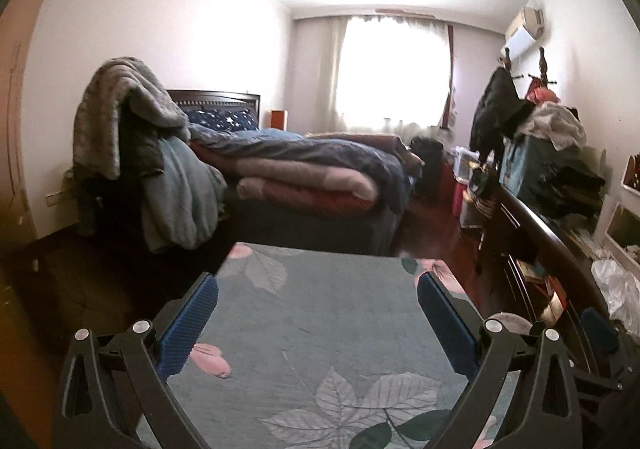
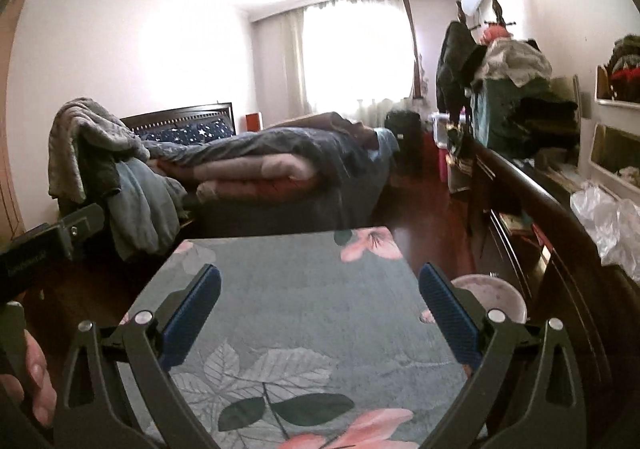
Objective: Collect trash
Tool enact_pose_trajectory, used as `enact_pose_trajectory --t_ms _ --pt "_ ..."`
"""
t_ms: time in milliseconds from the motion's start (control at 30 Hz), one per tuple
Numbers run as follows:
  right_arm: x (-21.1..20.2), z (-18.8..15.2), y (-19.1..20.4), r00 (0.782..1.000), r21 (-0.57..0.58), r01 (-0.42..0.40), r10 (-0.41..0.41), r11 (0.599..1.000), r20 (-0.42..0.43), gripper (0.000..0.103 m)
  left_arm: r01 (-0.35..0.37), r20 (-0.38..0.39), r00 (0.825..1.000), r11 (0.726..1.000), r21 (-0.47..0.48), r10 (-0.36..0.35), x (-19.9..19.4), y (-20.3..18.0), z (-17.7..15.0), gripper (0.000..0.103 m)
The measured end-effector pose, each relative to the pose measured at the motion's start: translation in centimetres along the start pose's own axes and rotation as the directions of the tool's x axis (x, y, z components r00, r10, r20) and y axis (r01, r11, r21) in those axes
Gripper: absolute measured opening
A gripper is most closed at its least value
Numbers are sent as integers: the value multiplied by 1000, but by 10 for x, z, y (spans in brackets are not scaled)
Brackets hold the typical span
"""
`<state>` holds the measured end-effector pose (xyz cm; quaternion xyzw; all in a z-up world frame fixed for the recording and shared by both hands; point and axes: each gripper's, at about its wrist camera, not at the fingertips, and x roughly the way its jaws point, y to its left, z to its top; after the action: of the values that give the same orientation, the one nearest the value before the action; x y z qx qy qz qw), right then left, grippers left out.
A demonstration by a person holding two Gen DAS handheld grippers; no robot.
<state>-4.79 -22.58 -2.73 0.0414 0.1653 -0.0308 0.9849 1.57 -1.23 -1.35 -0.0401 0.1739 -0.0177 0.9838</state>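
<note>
Both claws, left gripper [image 1: 318, 289] and right gripper [image 2: 320, 281], hang wide and empty above the grey-green floral tablecloth [image 2: 304, 301]. Likely trash, the crumpled clear plastic sheet [image 2: 608, 221], lies well apart on the dark wooden dresser [image 2: 560, 217]; reaching across risks knocking the round pale pink bin [image 2: 496, 293].

Bed [image 1: 320, 169] beyond table [image 1: 320, 329], dresser [image 2: 560, 249] to its right

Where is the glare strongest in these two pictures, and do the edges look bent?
Left wrist view: the window and ceiling are blown out white; walls curve at the edges. Right wrist view: the same window glares, the left wall is washed out, and the dresser edge bows.
</note>
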Motion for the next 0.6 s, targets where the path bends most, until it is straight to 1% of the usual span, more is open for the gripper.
enact_pose_trajectory --t_ms 167,400,600 --pt "-7 6 13 1000 -31 -1 1 1000 17 100 26 32 999 999 -40 -25 -17 17 5 99" --pt "-13 10 26 999 -75 13 -10 997 43 99 -15 82 996 999 -43 19 -33 26 8 99" --pt "-17 12 27 998 -74 20 -15 997 56 100 -27 97 995 998 -63 33 -40 33 8 99"
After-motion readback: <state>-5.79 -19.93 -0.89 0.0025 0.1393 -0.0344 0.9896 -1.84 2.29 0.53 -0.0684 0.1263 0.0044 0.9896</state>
